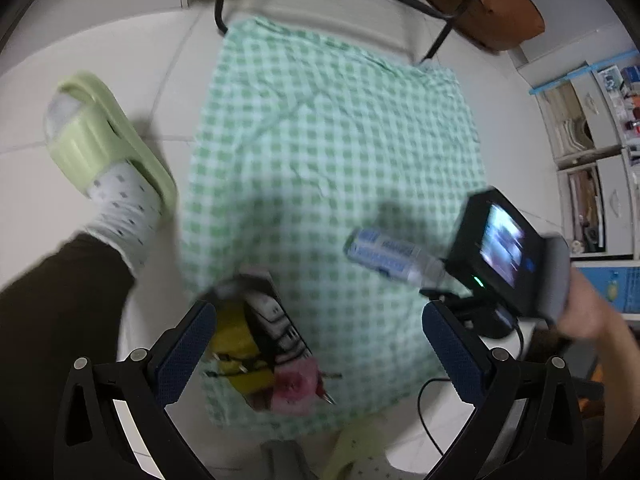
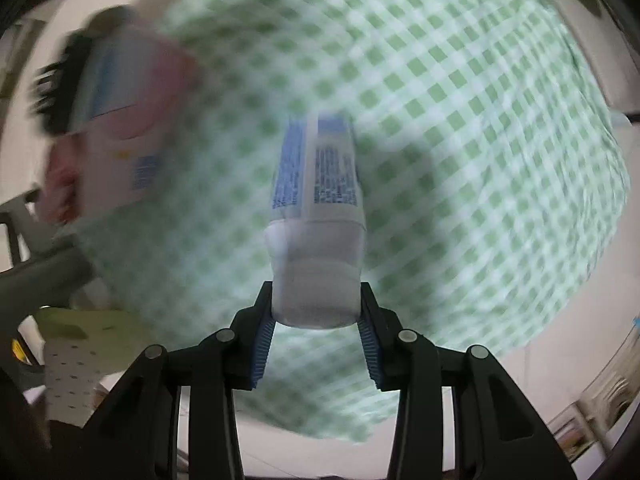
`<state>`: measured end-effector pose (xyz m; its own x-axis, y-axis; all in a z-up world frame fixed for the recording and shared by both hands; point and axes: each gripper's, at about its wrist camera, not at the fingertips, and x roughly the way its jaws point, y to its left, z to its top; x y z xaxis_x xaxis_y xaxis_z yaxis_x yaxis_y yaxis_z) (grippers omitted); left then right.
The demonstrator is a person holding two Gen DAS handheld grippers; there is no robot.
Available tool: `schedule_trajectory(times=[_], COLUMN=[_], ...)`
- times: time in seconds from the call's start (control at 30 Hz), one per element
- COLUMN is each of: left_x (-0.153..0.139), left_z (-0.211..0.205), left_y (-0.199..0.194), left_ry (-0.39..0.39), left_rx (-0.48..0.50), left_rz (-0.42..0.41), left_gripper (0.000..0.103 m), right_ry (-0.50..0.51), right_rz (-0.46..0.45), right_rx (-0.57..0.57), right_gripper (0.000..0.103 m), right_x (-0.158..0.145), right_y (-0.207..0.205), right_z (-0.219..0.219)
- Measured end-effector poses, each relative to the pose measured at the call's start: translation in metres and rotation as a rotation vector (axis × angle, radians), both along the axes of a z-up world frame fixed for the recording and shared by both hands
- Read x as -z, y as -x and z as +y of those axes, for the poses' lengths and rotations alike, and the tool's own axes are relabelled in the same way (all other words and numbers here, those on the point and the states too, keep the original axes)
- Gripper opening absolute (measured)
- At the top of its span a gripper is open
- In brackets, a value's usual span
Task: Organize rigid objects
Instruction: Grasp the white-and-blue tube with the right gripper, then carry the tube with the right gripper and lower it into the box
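A: Starting on the left, what does the left gripper (image 1: 316,344) have?

B: Nothing. Its jaws stand wide apart over the near end of the green checked cloth (image 1: 332,128), which lies on the tiled floor (image 1: 168,80). Just inside the left jaw sits a small heap (image 1: 264,344): something yellow, a dark printed piece and something pink. It's too blurred to count those items or name them.

A: And further right?

B: One white tube with blue print (image 1: 384,254), ahead of the right jaw and off the cloth, carried by the right gripper (image 2: 316,330). In the right wrist view those jaws are clamped on the tube's white cap (image 2: 316,280), with the body pointing away over the cloth.

A: How will it handle?

B: Light, I'd judge. The cap looks stiff, so it's the sound place to hold; the body probably gives if squeezed, and the smooth plastic could slip. Held only at the cap, the far end may swing.

A: Counts?

B: One tube, one cloth, one heap of uncertain number. Left of the jaws in the right wrist view is one pink and white container with a blue label (image 2: 128,120), badly blurred.
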<state>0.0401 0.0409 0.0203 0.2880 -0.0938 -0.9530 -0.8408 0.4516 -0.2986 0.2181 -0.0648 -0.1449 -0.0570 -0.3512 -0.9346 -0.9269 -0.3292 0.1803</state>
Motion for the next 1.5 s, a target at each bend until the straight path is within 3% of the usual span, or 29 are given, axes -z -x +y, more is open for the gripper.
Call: schedule_trajectory(times=[0.17,0.23,0.33,0.4,0.47,0.53,0.57,0.67,0.73,0.83,0.87,0.93,1.13,1.27,1.5], left_x=[0.003,0.001,-0.001,-0.001,-0.002,-0.001,0.0,0.006,0.004,-0.004,-0.006,-0.008,-0.011,-0.02,-0.037], left_z=[0.0,0.003,0.001,-0.001,-0.003,-0.005,-0.004,-0.003,-0.003,-0.006,-0.007,-0.01,-0.019,-0.023,-0.041], left_y=[0.009,0.011,0.009,0.006,0.005,0.005,0.005,0.007,0.006,0.006,0.008,0.011,0.016,0.022,0.032], left_ry=[0.007,0.009,0.001,-0.004,-0.01,-0.023,-0.027,-0.016,-0.037,-0.099,-0.109,-0.116,-0.205,-0.237,-0.362], left_rx=[-0.008,-0.014,-0.018,-0.002,0.024,0.044,0.047,0.044,0.058,0.094,0.098,0.101,0.136,0.135,0.184], left_rz=[0.014,0.006,-0.007,-0.023,-0.024,-0.008,0.001,0.021,0.045,0.073,0.07,0.063,0.085,0.063,0.043], left_gripper=[0.103,0.103,0.103,0.103,0.103,0.103,0.103,0.103,0.103,0.103,0.103,0.103,0.103,0.103,0.103], right_ry=[0.019,0.007,0.021,0.041,0.034,0.001,-0.019,-0.036,-0.015,0.042,0.057,0.058,0.005,-0.079,-0.25], right_rz=[-0.02,-0.01,-0.024,-0.066,-0.103,-0.115,-0.13,-0.194,-0.22,-0.199,-0.181,-0.145,-0.08,-0.031,0.044], right_rx=[-0.06,-0.019,0.073,0.085,0.059,0.012,-0.026,-0.072,-0.037,0.079,0.116,0.188,0.302,0.392,0.512], right_gripper=[0.038,0.03,0.03,0.04,0.072,0.085,0.087,0.087,0.085,0.073,0.059,0.06,0.059,0.059,0.059], right_x=[-0.001,-0.004,0.002,0.009,0.012,0.006,0.007,0.015,0.023,0.027,0.026,0.021,-0.016,-0.053,-0.109], right_y=[0.029,0.027,0.023,0.026,0.035,0.043,0.048,0.057,0.056,0.048,0.045,0.04,0.035,0.046,0.065], right_z=[-0.047,-0.048,-0.043,-0.035,-0.029,-0.025,-0.022,-0.014,-0.01,-0.01,-0.01,-0.012,-0.016,-0.022,-0.03])
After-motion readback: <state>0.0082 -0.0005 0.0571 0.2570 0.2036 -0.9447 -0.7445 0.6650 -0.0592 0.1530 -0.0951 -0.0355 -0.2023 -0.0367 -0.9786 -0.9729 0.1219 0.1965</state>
